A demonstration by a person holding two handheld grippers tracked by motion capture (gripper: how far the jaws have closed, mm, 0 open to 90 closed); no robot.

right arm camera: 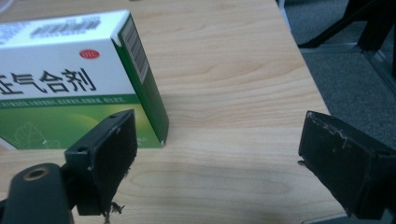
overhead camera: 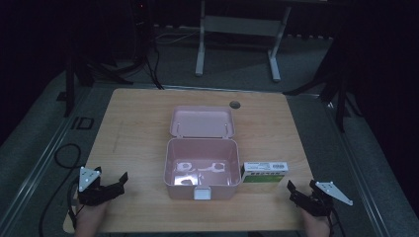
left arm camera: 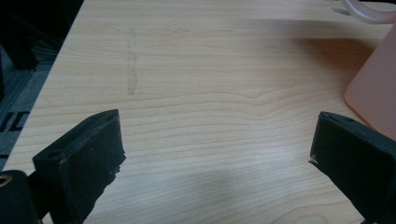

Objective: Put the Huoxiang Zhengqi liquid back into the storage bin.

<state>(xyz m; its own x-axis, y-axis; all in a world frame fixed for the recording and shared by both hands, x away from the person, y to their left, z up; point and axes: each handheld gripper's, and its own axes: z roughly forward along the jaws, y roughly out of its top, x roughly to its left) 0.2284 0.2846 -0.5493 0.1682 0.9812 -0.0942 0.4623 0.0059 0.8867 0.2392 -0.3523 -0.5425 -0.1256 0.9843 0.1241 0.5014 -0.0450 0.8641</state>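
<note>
A: Both tongs, left (overhead camera: pixel 111 185) and right (overhead camera: pixel 301 190), gape wide and empty; the carton (overhead camera: pixel 264 172) stands on the counter (overhead camera: pixel 138 118) touching the pink box (overhead camera: pixel 200 170).

B: A skewed grab could topple it.

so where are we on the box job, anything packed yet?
Done: the pink box stands open, its lid laid back. Nothing new looks packed, though what lies on its floor is unclear. In hand: nothing; the left gripper and right gripper are open. Left: the green-and-white carton stands beside the box, probably to go in.
</note>
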